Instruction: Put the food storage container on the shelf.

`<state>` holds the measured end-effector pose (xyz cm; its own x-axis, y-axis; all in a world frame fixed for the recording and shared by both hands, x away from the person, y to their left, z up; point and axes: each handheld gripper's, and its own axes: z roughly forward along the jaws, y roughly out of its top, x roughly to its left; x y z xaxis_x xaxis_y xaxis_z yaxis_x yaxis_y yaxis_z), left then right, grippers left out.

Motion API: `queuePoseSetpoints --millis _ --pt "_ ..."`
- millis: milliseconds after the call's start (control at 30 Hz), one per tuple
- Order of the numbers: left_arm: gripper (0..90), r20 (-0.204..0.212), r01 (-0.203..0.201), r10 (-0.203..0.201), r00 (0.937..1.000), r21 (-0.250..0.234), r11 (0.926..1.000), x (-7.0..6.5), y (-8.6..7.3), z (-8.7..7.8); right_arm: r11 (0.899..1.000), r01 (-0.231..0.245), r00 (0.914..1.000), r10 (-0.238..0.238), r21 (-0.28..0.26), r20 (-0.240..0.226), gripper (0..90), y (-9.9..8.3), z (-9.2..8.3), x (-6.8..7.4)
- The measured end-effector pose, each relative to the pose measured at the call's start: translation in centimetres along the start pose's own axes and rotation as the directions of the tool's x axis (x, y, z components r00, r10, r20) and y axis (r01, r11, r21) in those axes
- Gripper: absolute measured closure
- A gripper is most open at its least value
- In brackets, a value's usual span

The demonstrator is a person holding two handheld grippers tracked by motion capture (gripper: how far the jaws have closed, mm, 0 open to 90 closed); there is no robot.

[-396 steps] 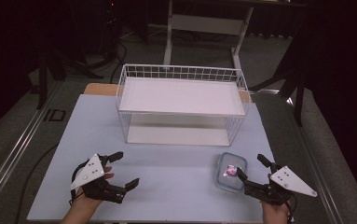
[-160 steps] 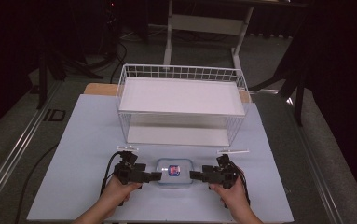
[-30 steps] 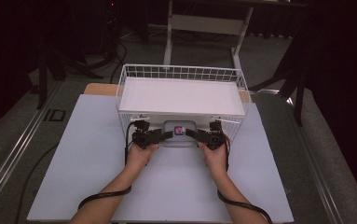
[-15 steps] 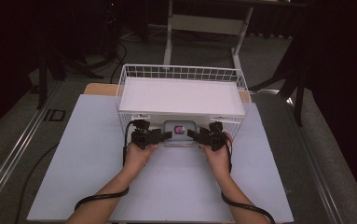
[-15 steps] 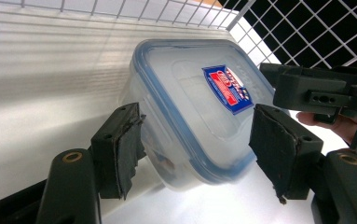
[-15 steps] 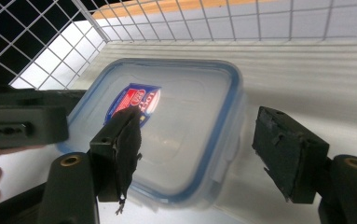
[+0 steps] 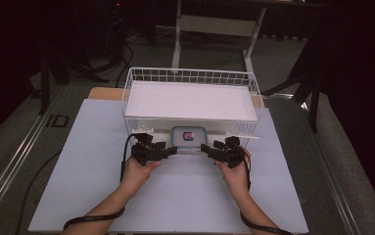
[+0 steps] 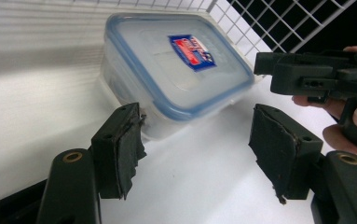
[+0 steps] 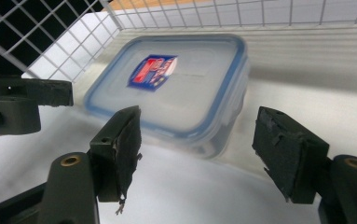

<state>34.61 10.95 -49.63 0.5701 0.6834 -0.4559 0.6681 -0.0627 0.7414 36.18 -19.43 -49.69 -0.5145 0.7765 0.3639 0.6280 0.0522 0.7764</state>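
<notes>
Stage shown: a clear food container point(image 7: 189, 137) with a blue-rimmed lid and a red-and-blue label sits on the lower level of a white wire rack point(image 7: 191, 100), under its upper shelf and near the front opening. The rack stands on the counter point(image 7: 87, 171), which is covered by a pale sheet.

The left tongs point(image 7: 161, 150) and the right tongs point(image 7: 208, 149) flank the container, one on each side, just in front of the rack. In the left gripper view the container point(image 8: 176, 65) lies ahead of the two black pads, which stand wide apart and touch nothing; the right gripper view shows the same for the container point(image 9: 176, 88). Both tongs are therefore spread and empty.

Judged progress: the placing of the container on the lower level appears done, with the box resting flat and free of both tongs. What seems left is drawing the two hands clear of the rack.
</notes>
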Motion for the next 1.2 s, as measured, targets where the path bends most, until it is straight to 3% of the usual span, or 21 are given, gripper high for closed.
queuePoseSetpoints --millis 167,300,367,433,467,567,600,633,700,767,867,967,1033,1133,1200 --pt "35.4 0.012 -0.035 0.035 0.9993 -0.008 0.9994 -1.0 -0.4 -1.2 0.999 0.035 0.9993 -0.035 -0.007 0.013 33.5 -0.3 -1.0 0.9" --pt "35.3 0.024 -0.092 0.092 0.9955 0.005 0.9958 -1.9 -1.1 -2.8 0.998 0.055 0.9984 -0.055 -0.006 -0.013 36.5 -0.7 -1.8 1.7" --pt "35.2 0.034 -0.086 0.085 0.9957 0.001 0.9963 -2.0 -1.3 -3.1 0.998 0.060 0.9980 -0.060 -0.001 -0.020 36.5 -1.0 -1.8 2.0" --pt "28.9 0.064 -0.088 0.089 0.9940 -0.011 0.9960 -2.1 -1.7 -3.7 0.998 0.070 0.9972 -0.070 0.003 -0.026 36.6 -1.3 -1.7 2.3" --pt "27.5 0.101 -0.096 0.099 0.9900 -0.030 0.9949 -2.1 -2.2 -4.3 0.997 0.077 0.9967 -0.077 0.006 -0.026 36.6 -1.5 -1.7 2.5" --pt "26.7 0.102 -0.104 0.107 0.9889 -0.035 0.9939 -2.2 -2.4 -4.6 0.996 0.083 0.9961 -0.083 0.010 -0.029 37.1 -1.7 -1.7 2.6" --pt "23.2 0.080 -0.159 0.161 0.9837 -0.028 0.9869 -2.4 -3.0 -4.9 0.996 0.083 0.9946 -0.082 0.011 -0.063 42.0 -2.2 -1.4 2.9" --pt "23.2 0.063 -0.183 0.184 0.9809 -0.026 0.9828 -2.5 -3.3 -4.9 0.996 0.083 0.9946 -0.082 0.011 -0.063 42.0 -2.2 -1.4 2.9" --pt "15.1 0.063 -0.191 0.192 0.9793 -0.024 0.9813 -2.6 -3.8 -5.0 0.992 0.122 0.9913 -0.120 0.028 -0.053 49.1 -2.5 -0.9 3.4" --pt "14.1 0.055 -0.199 0.200 0.9783 -0.016 0.9798 -2.7 -4.4 -4.8 0.989 0.140 0.9895 -0.138 0.037 -0.042 53.6 -2.6 -0.7 3.6" --pt "1.4 0.031 -0.222 0.223 0.9744 -0.023 0.9748 -2.9 -4.8 -4.6 0.981 0.183 0.9831 -0.182 0.065 -0.020 66.4 -2.7 0.0 4.2" --pt "1.4 0.051 -0.222 0.222 0.9737 -0.014 0.9751 -2.8 -4.8 -5.0 0.977 0.197 0.9803 -0.197 0.086 -0.011 81.2 -2.8 0.5 4.6" --pt "1.4 0.013 -0.252 0.252 0.9675 -0.015 0.9676 -3.0 -4.9 -5.2 0.973 0.208 0.9779 -0.209 0.103 0.001 89.8 -2.9 0.9 4.7" --pt "1.4 -0.049 -0.283 0.280 0.9588 -0.066 0.9569 -2.8 -5.2 -5.4 0.967 0.221 0.9747 -0.224 0.125 0.004 90.0 -2.8 1.6 4.9" --pt "1.3 -0.042 -0.282 0.279 0.9594 -0.090 0.9552 -2.6 -5.4 -5.5 0.968 0.217 0.9757 -0.219 0.126 0.003 90.0 -2.7 1.9 5.0"
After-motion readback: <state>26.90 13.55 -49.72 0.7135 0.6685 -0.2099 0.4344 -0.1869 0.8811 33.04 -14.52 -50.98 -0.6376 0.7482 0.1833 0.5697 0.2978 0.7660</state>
